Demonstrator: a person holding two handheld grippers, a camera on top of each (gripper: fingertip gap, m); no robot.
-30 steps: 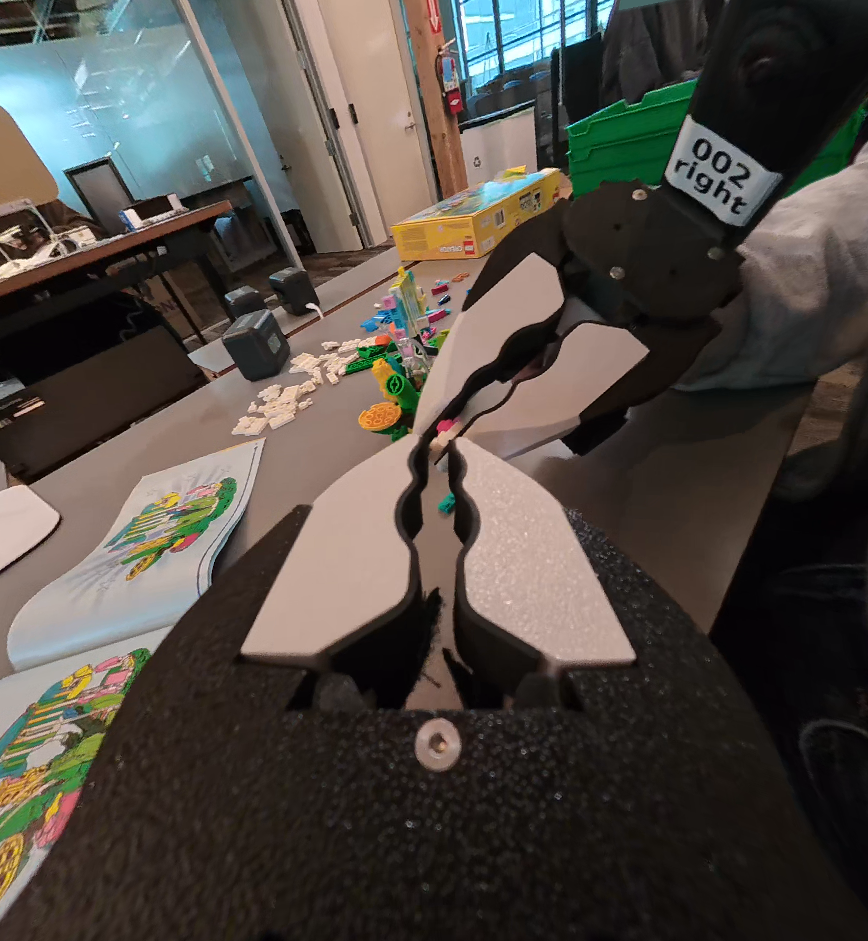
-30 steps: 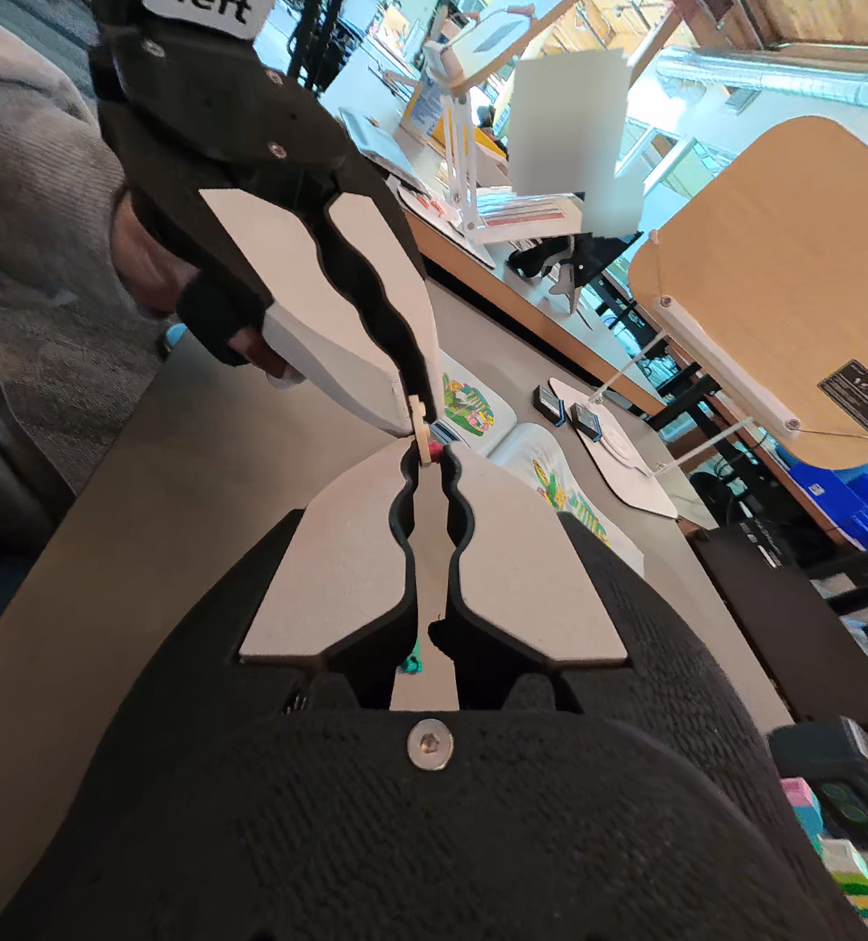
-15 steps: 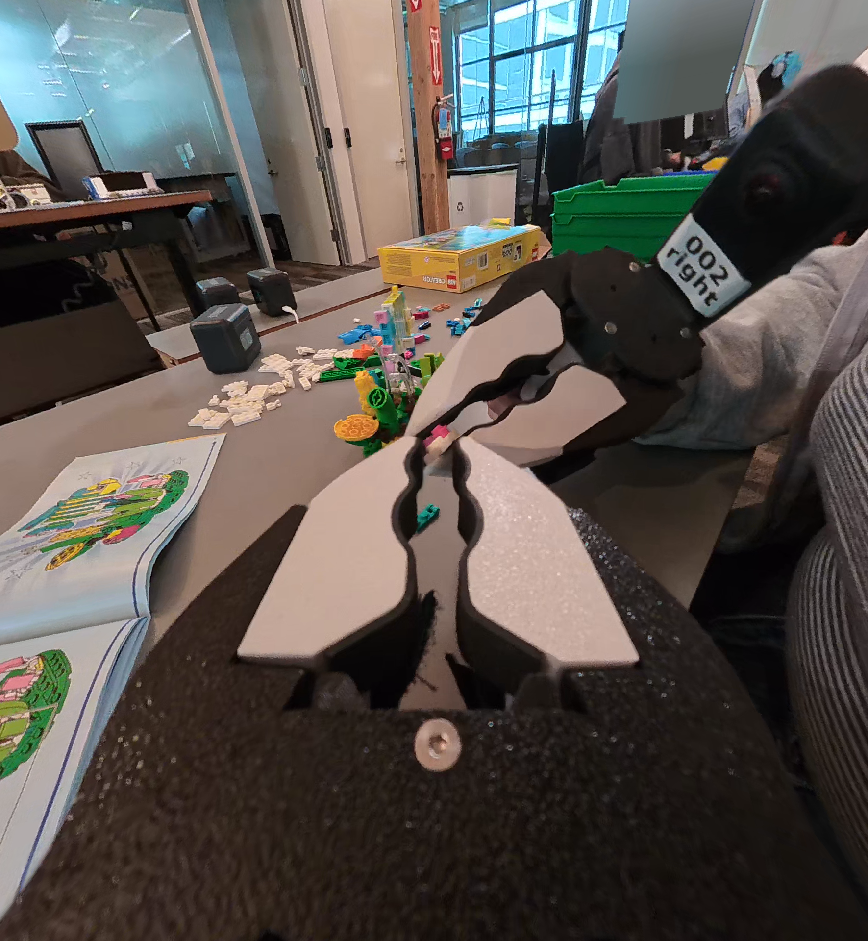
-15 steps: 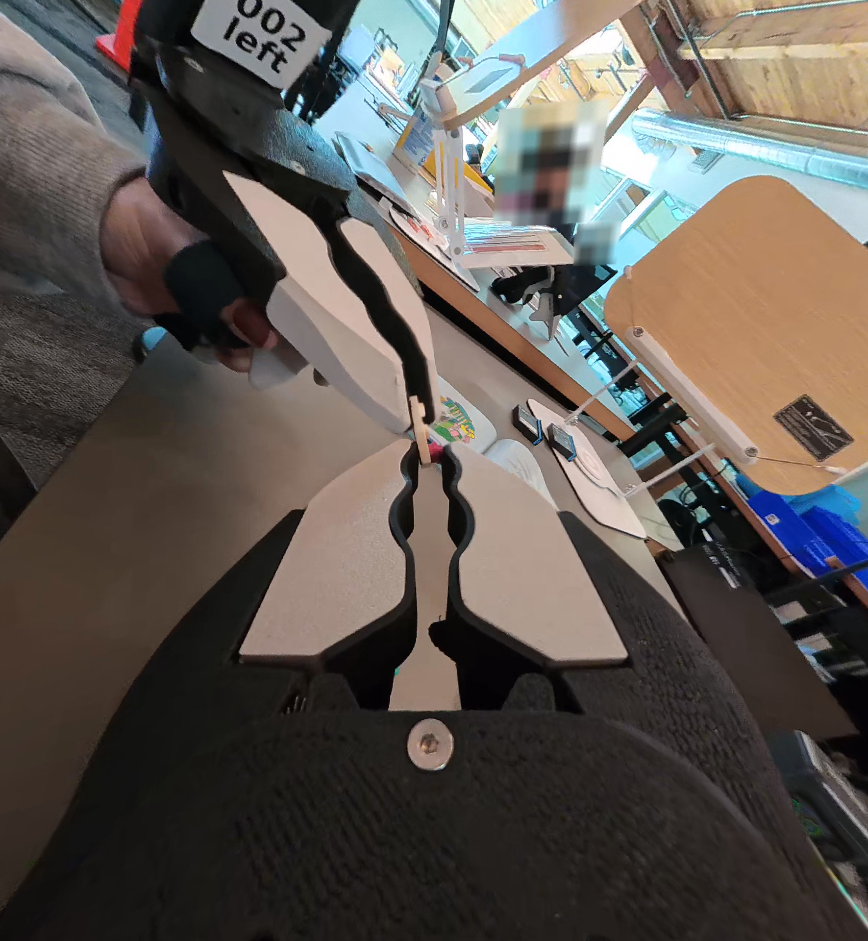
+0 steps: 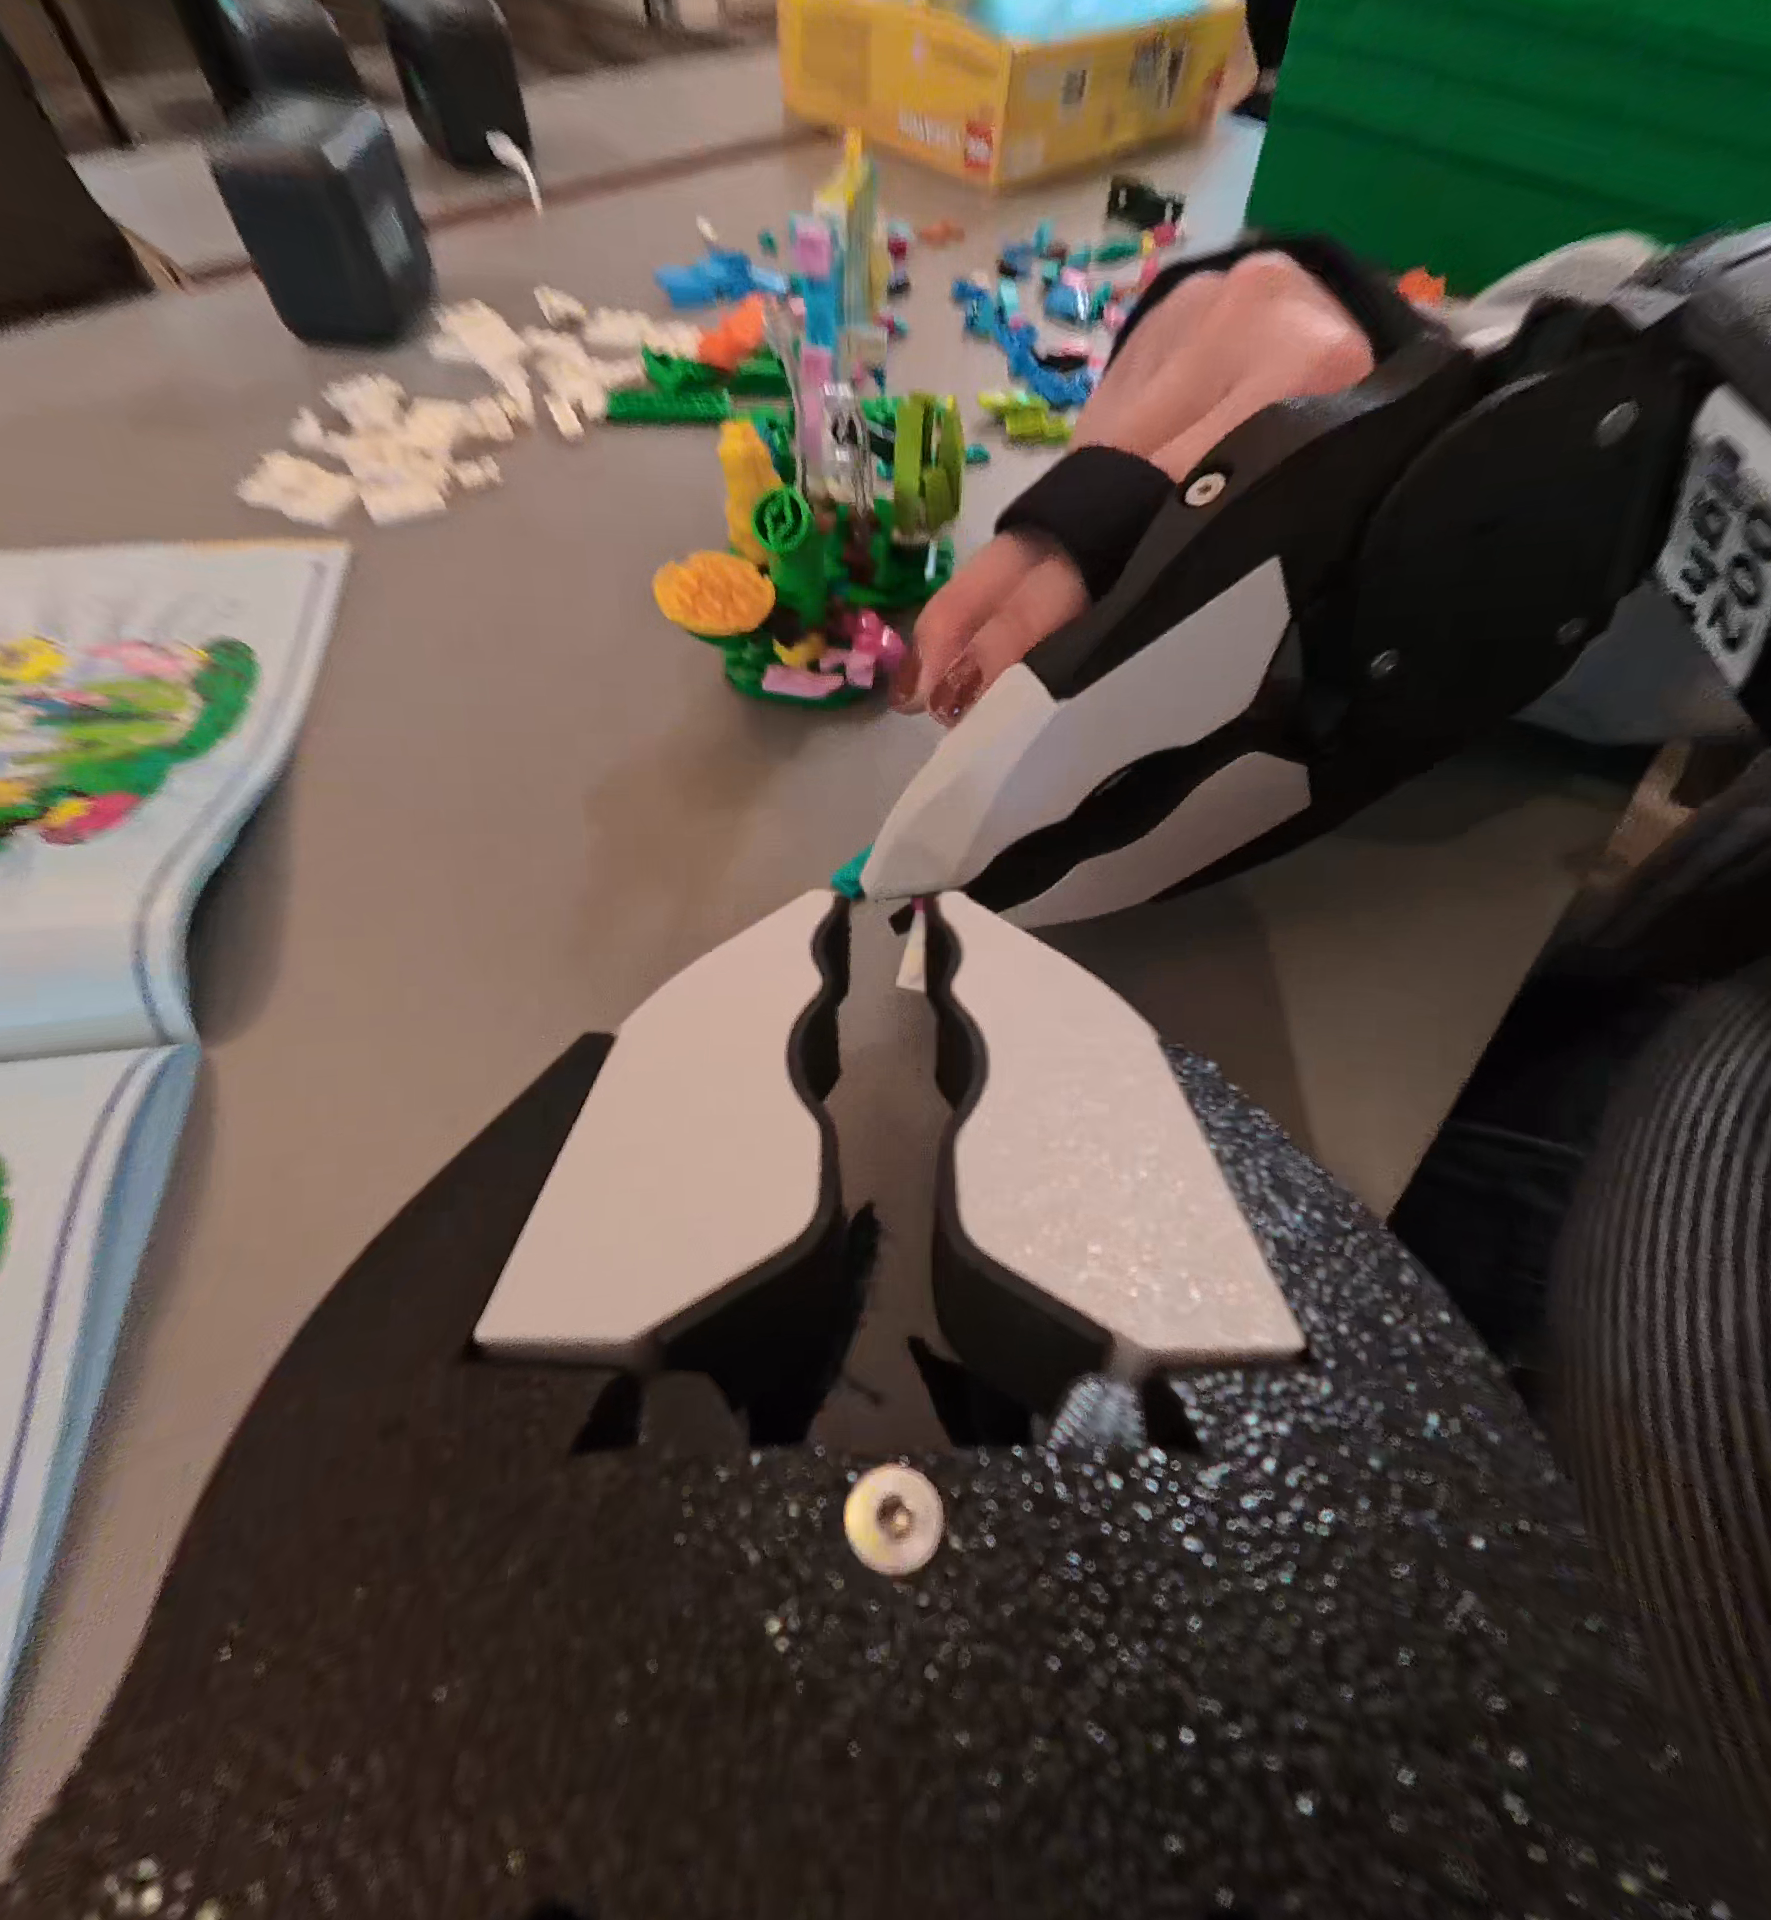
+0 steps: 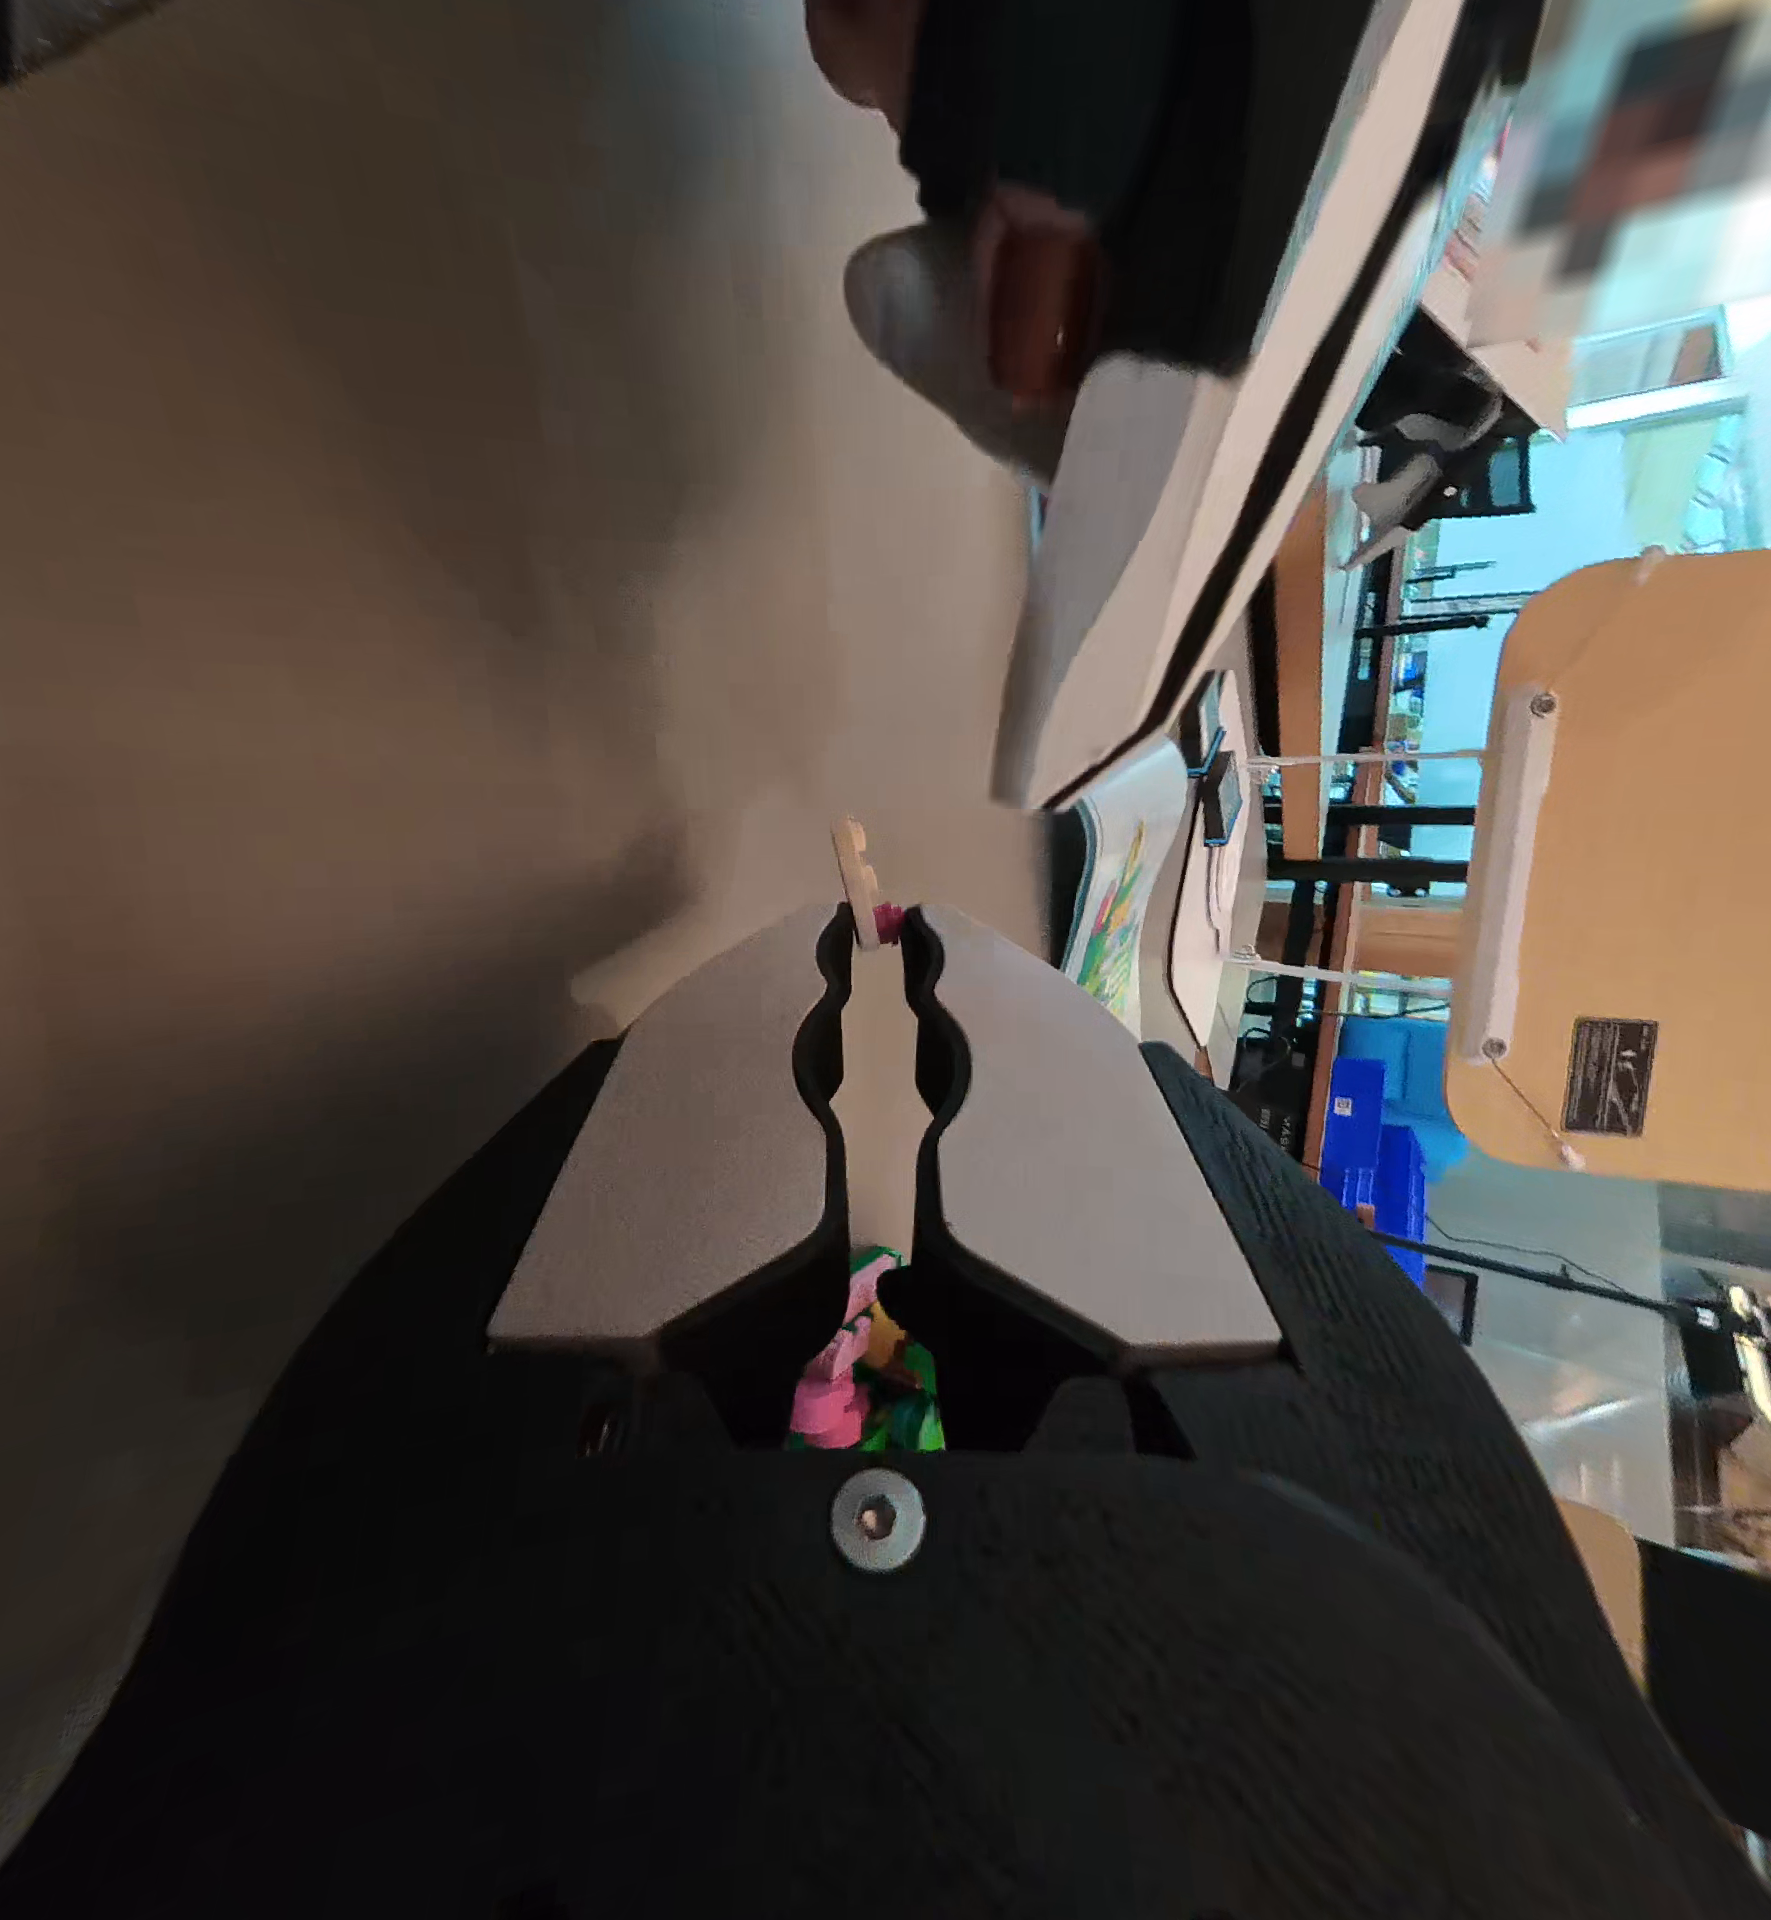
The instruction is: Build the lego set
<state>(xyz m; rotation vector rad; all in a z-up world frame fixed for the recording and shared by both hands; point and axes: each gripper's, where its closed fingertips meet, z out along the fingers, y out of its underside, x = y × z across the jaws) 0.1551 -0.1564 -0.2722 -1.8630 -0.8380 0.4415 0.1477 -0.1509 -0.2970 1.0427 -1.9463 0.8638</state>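
Note:
My right gripper (image 6: 873, 914) is shut on a small pink piece with a cream plate (image 6: 853, 868) stuck to it; the plate juts out past the tips. In the left wrist view the right gripper (image 5: 896, 896) reaches in from the right, tip to tip with my left gripper (image 5: 886, 906). The left jaws stand slightly apart and hold nothing; the plate (image 5: 907, 964) hangs in their gap. In the right wrist view the left gripper's fingers (image 6: 1089, 582) are off the plate. A teal piece (image 5: 848, 879) lies on the table under the tips. The partly built green model (image 5: 819, 582) stands beyond.
An open instruction booklet (image 5: 81, 748) lies at the left on the grey table (image 5: 507, 831). Behind the model are white pieces (image 5: 424, 436), coloured loose pieces (image 5: 1047, 301), a yellow box (image 5: 995, 94), a green crate (image 5: 1535, 125) and dark blocks (image 5: 325, 223). Both grippers' tips are close together, under 4 cm apart.
The left gripper has let go of the cream plate, which now stays on the pink piece in the right gripper. Both grippers have tipped down toward the table and the right one has rolled.

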